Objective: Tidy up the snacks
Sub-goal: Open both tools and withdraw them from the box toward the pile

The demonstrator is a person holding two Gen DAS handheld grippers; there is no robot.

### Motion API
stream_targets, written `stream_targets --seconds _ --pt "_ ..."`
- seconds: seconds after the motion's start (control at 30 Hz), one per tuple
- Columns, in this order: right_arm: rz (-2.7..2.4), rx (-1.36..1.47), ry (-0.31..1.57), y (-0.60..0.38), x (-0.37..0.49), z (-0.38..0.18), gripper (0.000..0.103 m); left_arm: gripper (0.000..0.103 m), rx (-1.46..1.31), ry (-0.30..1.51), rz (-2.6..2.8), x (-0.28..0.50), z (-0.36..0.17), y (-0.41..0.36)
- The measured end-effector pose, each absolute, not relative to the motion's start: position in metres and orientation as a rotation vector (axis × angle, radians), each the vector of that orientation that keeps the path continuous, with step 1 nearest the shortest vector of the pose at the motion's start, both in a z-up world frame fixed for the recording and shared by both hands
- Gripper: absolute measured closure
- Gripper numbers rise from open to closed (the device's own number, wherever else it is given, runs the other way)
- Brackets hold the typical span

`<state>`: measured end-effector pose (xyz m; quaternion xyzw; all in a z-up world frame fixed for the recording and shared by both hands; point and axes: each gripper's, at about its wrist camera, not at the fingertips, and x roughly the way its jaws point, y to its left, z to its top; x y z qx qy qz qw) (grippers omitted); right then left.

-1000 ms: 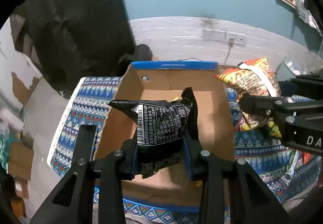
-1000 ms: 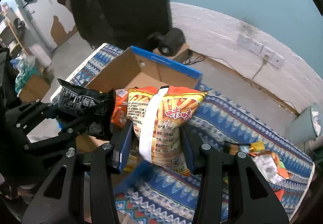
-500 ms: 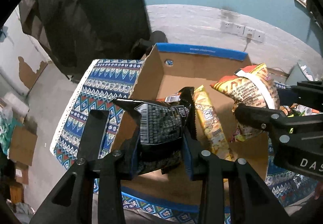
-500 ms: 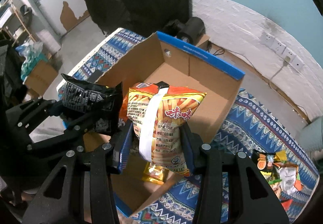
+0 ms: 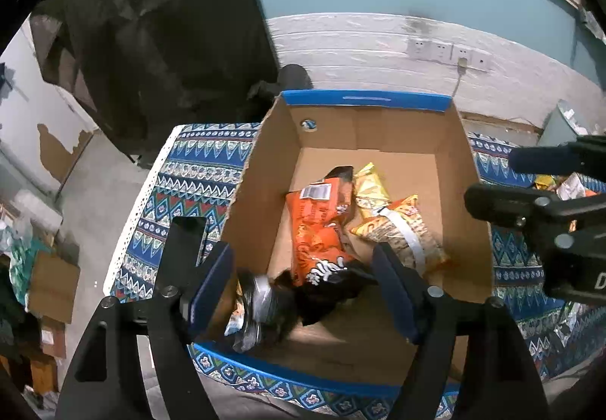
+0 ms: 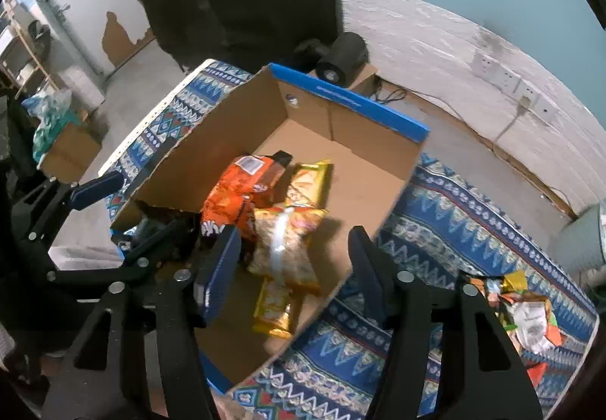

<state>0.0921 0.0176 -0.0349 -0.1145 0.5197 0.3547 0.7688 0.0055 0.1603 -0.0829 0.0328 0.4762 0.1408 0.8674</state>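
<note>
Snacks lay heaped in the cardboard box (image 5: 447, 139), striped bag (image 6: 284, 242) and black bag (image 5: 265, 306) inside, because left gripper (image 5: 303, 283) and right gripper (image 6: 291, 264) hovered released, empty, above it.

The left tongs (image 5: 303, 283) hang spread wide over the near end of the cardboard box (image 5: 462, 162), nothing between their blue pads. Below them a black snack bag (image 5: 272, 310) lies blurred in the near left corner, seemingly loose. An orange bag (image 5: 318, 226) runs lengthwise down the box floor, touching a slim yellow packet (image 5: 369, 188) and a yellow-orange bag with a white stripe (image 5: 401, 234) beside it. The right tongs (image 5: 530, 200) reach in from the right edge. The box sits on a blue patterned cloth (image 5: 197, 170) over the tabletop.
</note>
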Motion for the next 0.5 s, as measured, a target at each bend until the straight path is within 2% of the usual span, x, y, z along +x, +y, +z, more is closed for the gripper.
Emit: stream_targets --seconds 0.13,0.43,0.5 --pt "0.746 -0.251 1.118 0.003 0.091 -0.028 0.038 0.022 0.081 0.981 0.278 0.005 -0.077 0.149" --pt "0.684 -0.234 1.109 -0.042 0.087 -0.016 0.036 0.021 0.138 0.964 0.207 0.007 -0.071 0.11" --pt "0.667 -0.231 1.109 -0.053 0.087 -0.014 0.036 0.017 0.157 0.963 0.192 0.008 -0.071 0.099"
